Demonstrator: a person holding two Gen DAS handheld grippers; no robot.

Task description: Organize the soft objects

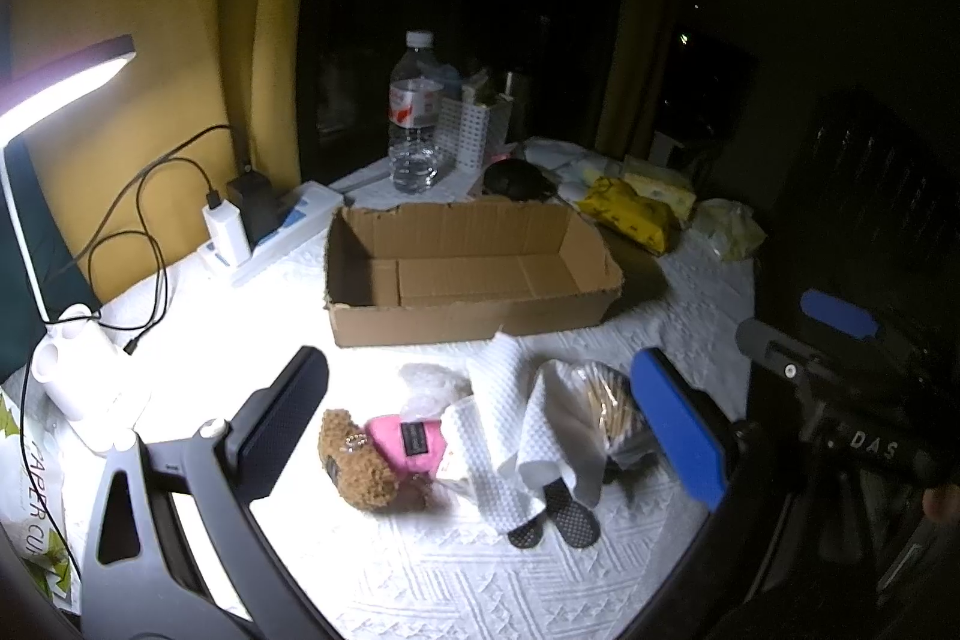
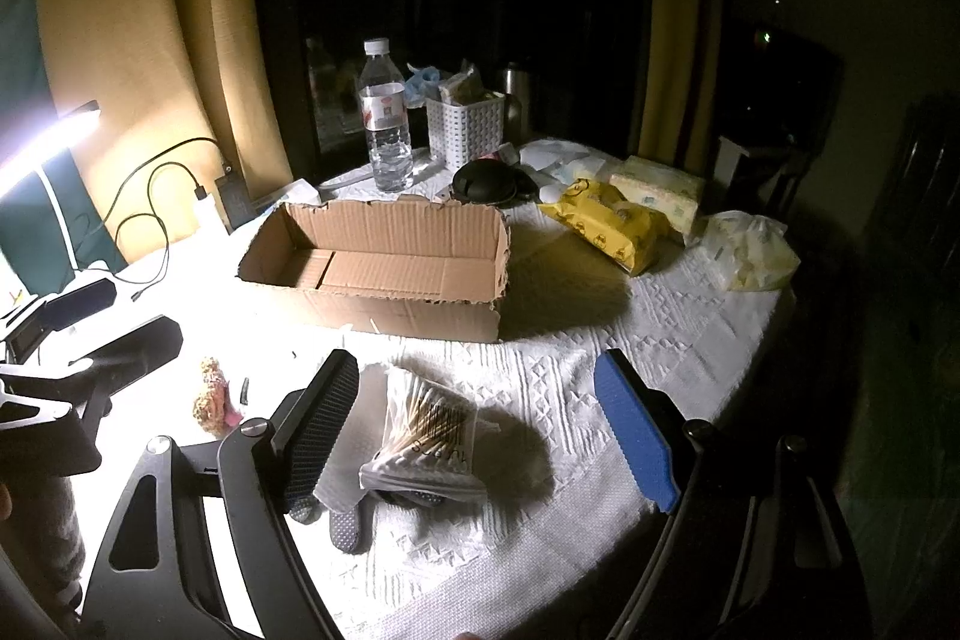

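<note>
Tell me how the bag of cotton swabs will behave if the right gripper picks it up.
The bag of cotton swabs is thin clear plastic, so it will probably crumple and slip between the fingers. It looks light. The swabs inside may shift, so it could sag on one side.

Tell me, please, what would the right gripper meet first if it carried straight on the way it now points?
Most likely the bag of cotton swabs, which lies between the open fingers of the right gripper; the cardboard box stands farther on, though depth is uncertain.

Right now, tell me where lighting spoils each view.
Left wrist view: lamp glare bleaches the tablecloth left of the cardboard box. Right wrist view: same glare at left; the box throws a dark shadow rightward, background black.
</note>
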